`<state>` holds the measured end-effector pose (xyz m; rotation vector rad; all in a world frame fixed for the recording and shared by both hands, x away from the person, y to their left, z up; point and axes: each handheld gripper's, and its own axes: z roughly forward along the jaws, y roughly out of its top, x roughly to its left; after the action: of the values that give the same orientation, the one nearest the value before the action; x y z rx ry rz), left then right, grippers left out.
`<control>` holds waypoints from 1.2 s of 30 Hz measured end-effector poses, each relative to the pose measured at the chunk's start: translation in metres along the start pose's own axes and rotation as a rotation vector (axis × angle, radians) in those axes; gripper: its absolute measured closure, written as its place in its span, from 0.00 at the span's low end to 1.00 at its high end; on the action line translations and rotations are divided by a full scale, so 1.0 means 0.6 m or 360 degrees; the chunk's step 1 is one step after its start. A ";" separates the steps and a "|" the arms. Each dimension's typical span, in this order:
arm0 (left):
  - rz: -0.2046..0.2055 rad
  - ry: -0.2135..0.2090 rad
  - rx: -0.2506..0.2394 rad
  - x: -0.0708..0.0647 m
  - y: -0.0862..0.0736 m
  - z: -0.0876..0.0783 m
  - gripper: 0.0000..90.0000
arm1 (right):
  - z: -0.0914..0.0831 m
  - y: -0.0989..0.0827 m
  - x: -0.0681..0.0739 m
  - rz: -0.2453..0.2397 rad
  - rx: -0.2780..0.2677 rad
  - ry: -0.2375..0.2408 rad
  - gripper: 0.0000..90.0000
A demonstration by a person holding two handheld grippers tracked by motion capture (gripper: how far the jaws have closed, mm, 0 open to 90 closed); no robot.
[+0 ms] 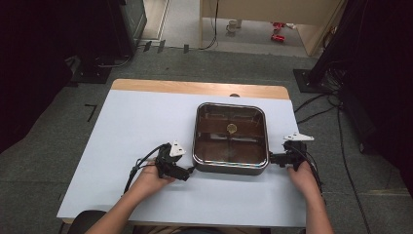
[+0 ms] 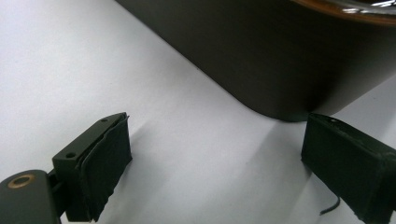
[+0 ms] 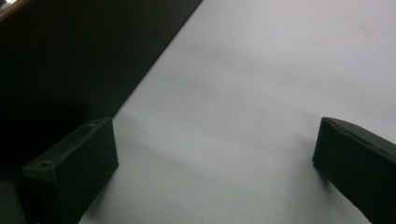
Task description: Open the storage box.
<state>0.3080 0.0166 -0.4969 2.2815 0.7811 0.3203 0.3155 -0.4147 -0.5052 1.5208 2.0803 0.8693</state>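
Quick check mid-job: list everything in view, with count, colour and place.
Square dark pan with glass lid: one, dark brown with metallic rim, centre-right of the sheet.
Round lid knob: one, brass-coloured, middle of lid.
White sheet: one, covers the table.
Wooden table: one, light brown, edge showing at the far side.
Mug: one, white, on the floor far off.
Left claw: one, black, open, at the pan's near-left corner.
Right claw: one, black, open, at the pan's right side.

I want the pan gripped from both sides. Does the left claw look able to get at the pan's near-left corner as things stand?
Probably yes. The left claw stands open right beside the pan, with bare white table cover between its jaws and the pan's rounded corner just ahead. Nothing lies in the way.
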 end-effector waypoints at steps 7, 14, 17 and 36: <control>0.0001 0.0000 0.0000 0.000 0.000 0.000 0.09 | 0.000 0.000 0.000 0.0000 0.0000 0.0000 0.00; 0.0001 0.0000 -0.0001 0.000 0.000 0.000 0.09 | 0.000 0.000 0.000 0.0000 0.0000 0.0000 0.00; 0.0001 0.0001 -0.0001 0.000 0.000 0.000 0.09 | 0.000 0.000 0.000 0.0000 0.0000 0.0000 0.00; 0.0052 -0.0063 0.0126 0.003 0.016 -0.012 0.27 | 0.000 0.000 0.000 0.0003 0.0001 0.0000 0.00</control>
<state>0.3106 0.0164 -0.4852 2.3696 0.7495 0.2625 0.3154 -0.4146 -0.5052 1.5229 2.0799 0.8697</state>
